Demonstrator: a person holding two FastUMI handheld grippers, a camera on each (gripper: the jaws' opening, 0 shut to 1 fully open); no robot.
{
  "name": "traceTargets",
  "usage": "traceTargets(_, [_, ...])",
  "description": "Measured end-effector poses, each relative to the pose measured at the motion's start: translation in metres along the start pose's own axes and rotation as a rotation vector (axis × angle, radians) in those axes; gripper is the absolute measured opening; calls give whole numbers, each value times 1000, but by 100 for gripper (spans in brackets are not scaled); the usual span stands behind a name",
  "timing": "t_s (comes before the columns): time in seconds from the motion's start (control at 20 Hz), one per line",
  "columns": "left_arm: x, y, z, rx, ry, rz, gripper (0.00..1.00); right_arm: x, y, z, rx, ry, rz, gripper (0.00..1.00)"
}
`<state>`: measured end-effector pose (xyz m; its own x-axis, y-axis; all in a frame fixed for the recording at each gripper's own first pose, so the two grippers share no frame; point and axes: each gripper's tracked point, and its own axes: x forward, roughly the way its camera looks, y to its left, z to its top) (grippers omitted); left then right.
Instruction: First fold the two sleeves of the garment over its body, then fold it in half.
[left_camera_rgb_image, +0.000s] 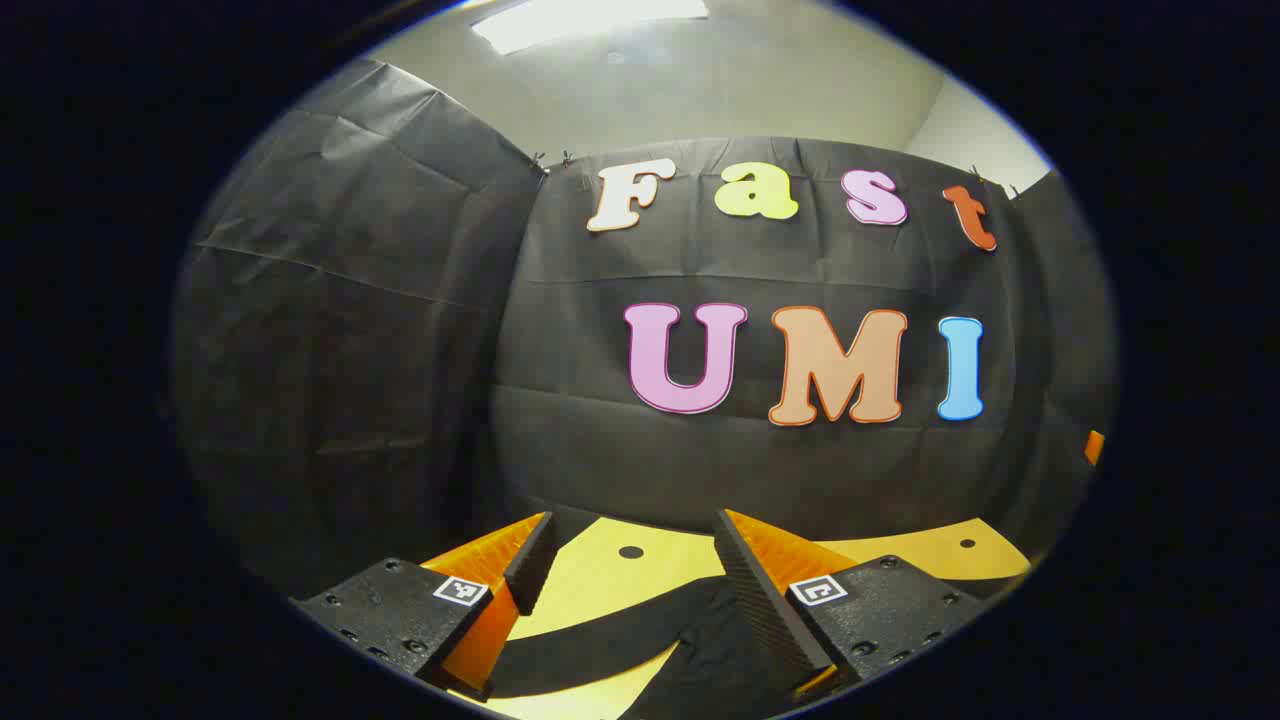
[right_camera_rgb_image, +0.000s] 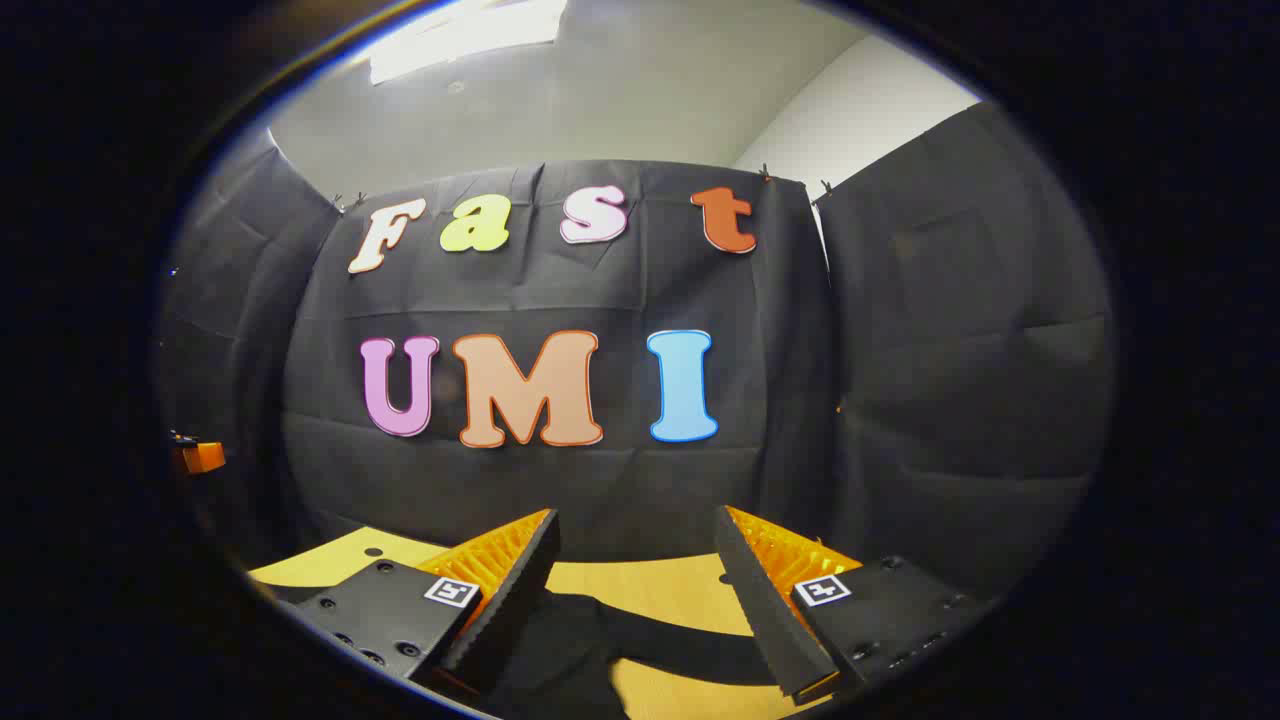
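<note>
Garment (left_camera_rgb_image: 700, 650) on table (left_camera_rgb_image: 600, 580), both grippers agape

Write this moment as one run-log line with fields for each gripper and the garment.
left gripper: open, above table | right gripper: open, holds nothing | black garment: lies on yellow table, below both grippers

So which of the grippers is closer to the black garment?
Cannot tell: left gripper and right gripper each hover open just above the garment, cloth lying between their fingers.
</note>
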<state>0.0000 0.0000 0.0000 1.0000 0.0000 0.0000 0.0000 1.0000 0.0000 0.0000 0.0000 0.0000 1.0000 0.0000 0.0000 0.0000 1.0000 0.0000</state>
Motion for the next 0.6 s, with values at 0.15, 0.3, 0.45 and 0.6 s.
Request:
traceTargets(0.15, [3, 4, -3, -12, 0, -1, 92, -6, 3, -2, 28, 21, -2, 96])
traceTargets(0.3, [3, 12, -11, -21, 17, 0, 92, -8, 7, -1, 26, 17, -18, 98])
traceTargets(0.45, [6, 20, -18, -24, 37, 5, 93, -13, 13, -4, 16, 27, -31, 98])
traceTargets(0.6, [10, 19, -23, -28, 49, -5, 93, -17, 15, -5, 24, 38, -39, 98])
